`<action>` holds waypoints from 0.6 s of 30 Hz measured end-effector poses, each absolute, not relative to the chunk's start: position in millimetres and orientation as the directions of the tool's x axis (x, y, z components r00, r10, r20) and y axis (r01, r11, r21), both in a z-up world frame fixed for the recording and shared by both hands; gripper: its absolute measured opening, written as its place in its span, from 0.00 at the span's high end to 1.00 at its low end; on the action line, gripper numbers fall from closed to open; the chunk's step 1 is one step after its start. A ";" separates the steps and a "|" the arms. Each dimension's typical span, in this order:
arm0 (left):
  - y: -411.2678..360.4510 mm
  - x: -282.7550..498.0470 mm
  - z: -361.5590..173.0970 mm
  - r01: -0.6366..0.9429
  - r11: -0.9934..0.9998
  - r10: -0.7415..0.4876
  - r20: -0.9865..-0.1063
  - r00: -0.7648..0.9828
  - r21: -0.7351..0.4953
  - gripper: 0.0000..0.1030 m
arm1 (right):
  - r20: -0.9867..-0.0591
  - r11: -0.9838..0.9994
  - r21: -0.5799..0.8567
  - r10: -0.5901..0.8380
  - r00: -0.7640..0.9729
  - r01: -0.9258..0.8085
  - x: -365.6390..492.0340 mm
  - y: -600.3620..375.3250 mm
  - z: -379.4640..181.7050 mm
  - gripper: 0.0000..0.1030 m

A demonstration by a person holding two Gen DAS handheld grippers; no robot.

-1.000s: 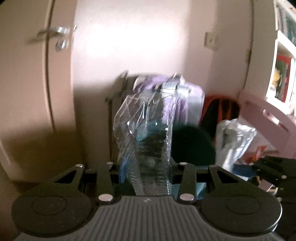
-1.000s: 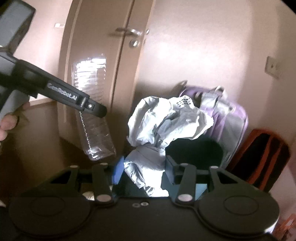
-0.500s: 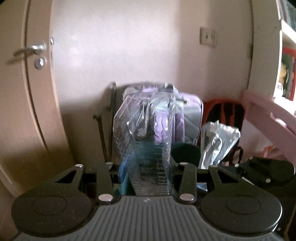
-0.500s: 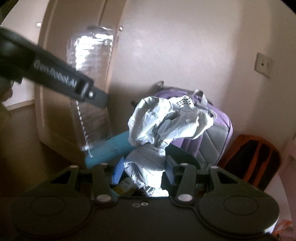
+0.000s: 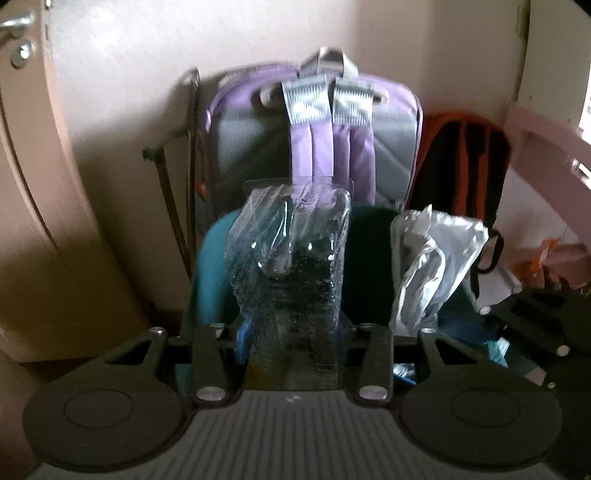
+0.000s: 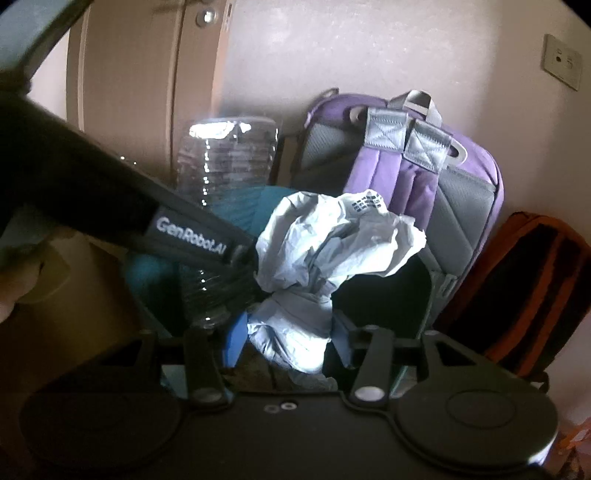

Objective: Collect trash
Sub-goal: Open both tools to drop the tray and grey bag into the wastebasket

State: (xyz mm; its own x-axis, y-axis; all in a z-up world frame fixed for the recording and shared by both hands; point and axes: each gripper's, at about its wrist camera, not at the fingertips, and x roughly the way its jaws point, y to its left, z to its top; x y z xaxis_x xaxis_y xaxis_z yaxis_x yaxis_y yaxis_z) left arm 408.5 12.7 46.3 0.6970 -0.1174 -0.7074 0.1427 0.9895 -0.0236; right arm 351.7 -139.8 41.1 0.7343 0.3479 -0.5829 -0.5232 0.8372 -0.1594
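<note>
**Desk:** Against the back wall, what has changed since a second ago?

**Photographer:** Both hands have come forward and lower. The purple backpack [image 5: 314,122] now fills the left wrist view, and the door handle [image 5: 14,18] has slid to the top left corner. In the right wrist view the left gripper [image 6: 243,258] has crossed toward the middle and now overlaps the crumpled plastic bag [image 6: 325,251].

**Desk:** The grips?

**Photographer:** The left gripper [image 5: 291,332] pinches a clear plastic bottle [image 5: 291,258], which stands upright between its fingers. The right gripper [image 6: 288,332] has the crumpled plastic bag between its fingers, and its jaws are opening.

**Desk:** And the container?

**Photographer:** A teal bin [image 5: 210,273] with a dark liner sits on the floor in front of the backpack. The bottle is just before its rim and the bag just beside the bottle, over the dark opening [image 6: 384,295]. I cannot tell what lies inside.

**Desk:** Room to move?

**Photographer:** Tight. The backpack stands right behind the bin, an orange and black bag [image 6: 524,291] to its right, a thin dark stand [image 5: 177,192] to its left. A pink shelf [image 5: 546,147] closes the right edge. The two grippers sit close together, with the door [image 6: 147,74] off to the left.
</note>
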 end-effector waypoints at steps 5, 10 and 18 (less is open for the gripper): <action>6.8 420.8 28.1 0.141 0.989 -0.120 -0.745 0.656 -0.035 0.54 | -0.603 0.839 -0.161 0.334 0.725 -0.520 361.9 -139.8 32.0 0.51; 5.5 425.7 19.4 0.128 0.990 -0.122 -0.755 0.644 -0.050 0.37 | -0.609 0.850 -0.134 0.335 0.719 -0.509 369.6 -144.5 30.0 0.52; 13.8 415.2 35.0 0.124 0.990 -0.133 -0.737 0.662 -0.067 0.25 | -0.600 0.850 -0.113 0.355 0.717 -0.515 365.5 -148.6 34.2 0.48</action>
